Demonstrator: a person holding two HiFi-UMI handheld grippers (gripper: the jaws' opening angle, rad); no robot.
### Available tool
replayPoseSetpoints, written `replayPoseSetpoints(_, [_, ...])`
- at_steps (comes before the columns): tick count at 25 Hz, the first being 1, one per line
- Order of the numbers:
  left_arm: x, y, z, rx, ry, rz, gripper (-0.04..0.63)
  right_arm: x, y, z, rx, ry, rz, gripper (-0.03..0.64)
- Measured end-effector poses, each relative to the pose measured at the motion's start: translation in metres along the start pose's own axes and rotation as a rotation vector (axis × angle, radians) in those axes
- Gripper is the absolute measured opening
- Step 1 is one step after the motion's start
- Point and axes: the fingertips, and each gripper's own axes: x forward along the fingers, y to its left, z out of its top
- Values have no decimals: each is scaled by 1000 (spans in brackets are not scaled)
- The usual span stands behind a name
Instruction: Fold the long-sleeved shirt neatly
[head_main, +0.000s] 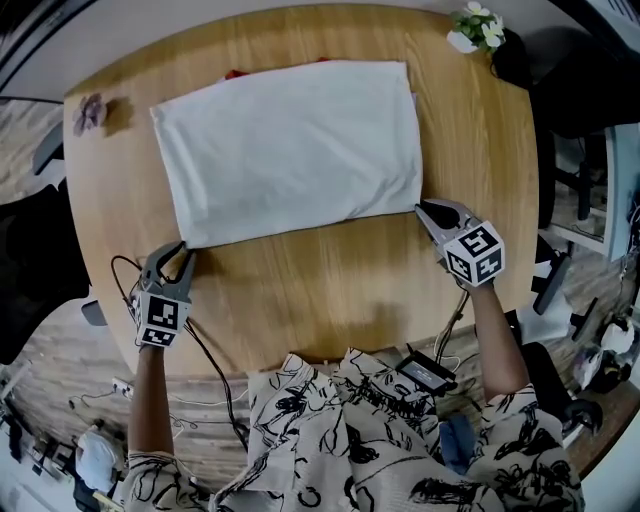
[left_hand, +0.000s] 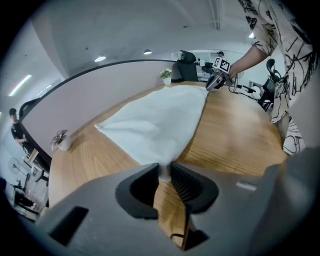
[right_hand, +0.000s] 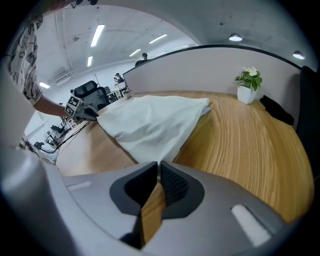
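Observation:
A white shirt (head_main: 300, 150) lies folded into a flat rectangle on the round wooden table (head_main: 330, 290). My left gripper (head_main: 183, 250) is at its near left corner. In the left gripper view the jaws (left_hand: 165, 172) are pinched on a tongue of the white cloth (left_hand: 160, 125). My right gripper (head_main: 421, 209) is at the near right corner, and its jaws (right_hand: 158, 167) are closed on the edge of the cloth (right_hand: 150, 125). Each gripper appears in the other's view at the far end of the near hem: the right gripper (left_hand: 212, 85) and the left gripper (right_hand: 92, 114).
A small potted plant (head_main: 478, 25) stands at the far right rim beside a dark object (head_main: 512, 60). A small ornament (head_main: 90, 112) sits at the far left. Something red (head_main: 235, 73) peeks out behind the shirt. Cables (head_main: 200, 350) hang off the near edge.

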Motion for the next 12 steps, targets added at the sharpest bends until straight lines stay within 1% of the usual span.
replayPoseSetpoints(2, [0,1,-6,18,21,17,37,0,0,-1,-17,9,-9,28])
replayPoseSetpoints(3, [-2,1,-10,26,30,26,34,-1,-1,-1,-29,17,-20,26])
replayPoseSetpoints(6, [-6,5,-17,57,51,47,31,-7,-5,-5,-28,27,-36,26])
replayPoseSetpoints(10, [-2,1,-23,130,89,49,34,-4,-7,-13,-32,56,-34,26])
replayPoseSetpoints(12, [0,-1,-25,114,97,40,62,-2,-8,-16,-24,66,-33,36])
